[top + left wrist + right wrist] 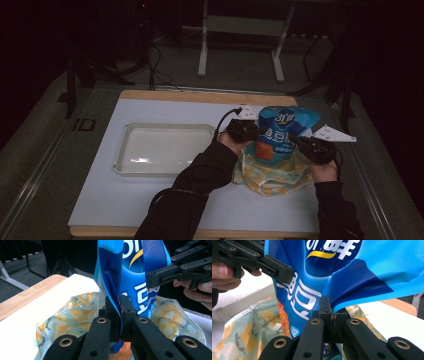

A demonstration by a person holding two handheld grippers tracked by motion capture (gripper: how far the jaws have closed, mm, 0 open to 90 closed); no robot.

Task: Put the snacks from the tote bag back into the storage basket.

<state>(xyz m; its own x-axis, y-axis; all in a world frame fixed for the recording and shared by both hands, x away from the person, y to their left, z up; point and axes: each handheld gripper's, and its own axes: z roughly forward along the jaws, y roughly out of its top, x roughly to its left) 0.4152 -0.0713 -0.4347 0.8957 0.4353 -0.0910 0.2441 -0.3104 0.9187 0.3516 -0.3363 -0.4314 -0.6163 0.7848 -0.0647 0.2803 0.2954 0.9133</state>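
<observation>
nearest the high camera, the person's dark sleeves (195, 195) come up from the near edge of the white table (100, 200), which has a wooden rim at its far and near sides.

on the left half of the table lies an empty pale tray (125, 131), flat, its long side running left to right, well apart from the rest.

just right of the tray is the left gripper (250, 131), held in the left hand (231, 144). in the left gripper view its two black jaws are pressed together on the left edge of the blue snack bag (130, 277), with the thin film pinched between them and no gap showing.

the blue snack bag (282, 132) stands upright between the two grippers, right of the table's middle, its white lettering and an orange patch low on the front facing the camera. under it and around its base lies a crumpled yellow-and-pale-green bag (272, 177), flat on the table; the two touch.

at the right, the right gripper (300, 140) sits in the right hand (325, 170). in the right gripper view its jaws are likewise closed tight on the bag's (332, 270) right edge, the blue film creased where it enters them. the left gripper (284, 271) shows across the bag there, fingers (222, 270) wrapped round its body.
</observation>
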